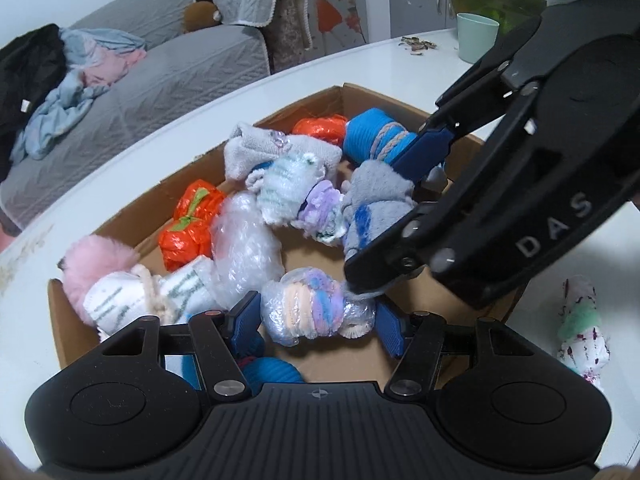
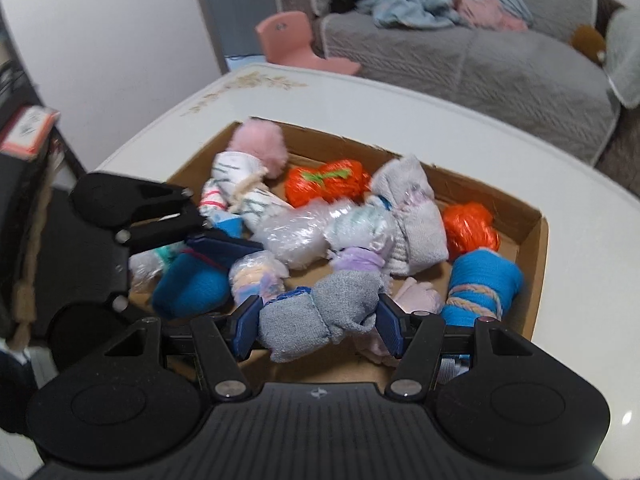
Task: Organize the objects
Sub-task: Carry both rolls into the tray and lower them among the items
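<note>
An open cardboard box [image 1: 304, 104] on the white table holds several rolled sock bundles: orange, blue, grey, pink fluffy and plastic-wrapped ones. My left gripper [image 1: 318, 324] is low in the box, shut on a pastel striped roll in clear wrap [image 1: 316, 304]. My right gripper [image 1: 384, 216] reaches in from the right and is shut on a grey sock bundle with blue patches [image 1: 372, 204]. In the right wrist view that grey bundle [image 2: 320, 316] sits pinched between the right gripper [image 2: 320, 328] pads. One left pad [image 2: 224, 246] shows beside the pastel roll [image 2: 260, 276].
A floral sock bundle [image 1: 584, 332] lies loose on the table [image 1: 400, 64] right of the box. A mint cup [image 1: 476, 36] and some scattered husks [image 1: 418, 44] stand behind. Beyond the table are a grey sofa [image 2: 500, 64] piled with clothes and a pink chair [image 2: 288, 40].
</note>
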{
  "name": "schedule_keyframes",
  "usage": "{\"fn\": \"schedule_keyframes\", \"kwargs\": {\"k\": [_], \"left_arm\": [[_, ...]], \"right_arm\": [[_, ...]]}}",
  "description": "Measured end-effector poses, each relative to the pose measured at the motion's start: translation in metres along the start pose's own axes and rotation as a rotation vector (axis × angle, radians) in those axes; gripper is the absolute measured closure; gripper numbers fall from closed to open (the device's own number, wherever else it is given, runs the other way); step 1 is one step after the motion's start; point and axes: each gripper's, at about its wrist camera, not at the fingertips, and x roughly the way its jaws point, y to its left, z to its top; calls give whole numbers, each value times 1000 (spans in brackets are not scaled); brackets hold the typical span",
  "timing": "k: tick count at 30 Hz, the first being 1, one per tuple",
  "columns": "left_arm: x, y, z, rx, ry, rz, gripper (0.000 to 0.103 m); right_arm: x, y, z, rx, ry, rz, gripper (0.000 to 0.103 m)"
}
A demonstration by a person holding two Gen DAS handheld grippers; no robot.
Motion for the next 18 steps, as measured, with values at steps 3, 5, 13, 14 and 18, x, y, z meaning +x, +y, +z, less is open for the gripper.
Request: {"fn": "schedule_keyframes", "kwargs": {"k": [3,5,13,14,18], "left_arm": [[4,1,0,-24,-1,-2,37],[6,1,1,-24,1,2,37],[10,10,0,-104,-3,1,37],[10,9,-1,-102,-5,4,37],[10,7,-3,-91,-13,8,36]], "right_arm": [[5,-3,0,40,13,11,46],[8,-1,2,39,14,17,46],[19,-3,7,67,12,2,46],[19,-3,6,63,15,4,46],[18,-3,4,49,14,11,45]]}}
